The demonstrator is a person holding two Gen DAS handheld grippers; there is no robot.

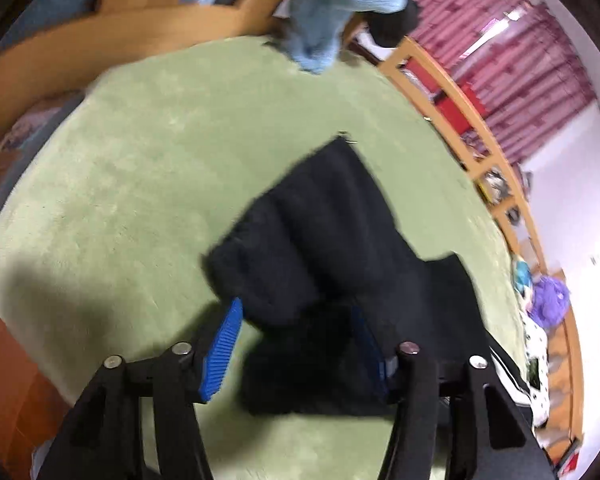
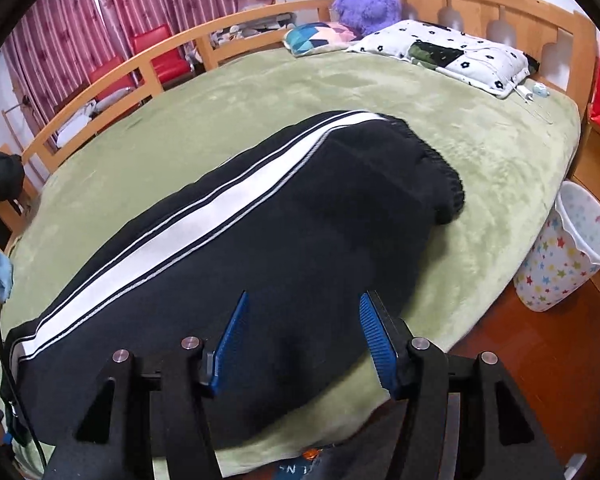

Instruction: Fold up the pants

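Note:
Black pants (image 2: 260,220) with a white side stripe lie on the green bed cover (image 2: 480,152), waistband toward the pillows. In the left wrist view a black leg end (image 1: 324,232) lies folded over, with cloth between and over the blue pads. My left gripper (image 1: 300,312) has its jaws wide apart around the cloth; the right pad is half hidden by it. My right gripper (image 2: 304,300) is open just above the pants near the bed's near edge, holding nothing.
A wooden bed frame (image 2: 172,52) surrounds the bed. Pillows (image 2: 444,52) and a purple plush toy (image 2: 366,0) sit at the head. A star-patterned bin (image 2: 568,248) stands on the floor at right. A light blue cloth (image 1: 332,4) hangs over the footboard.

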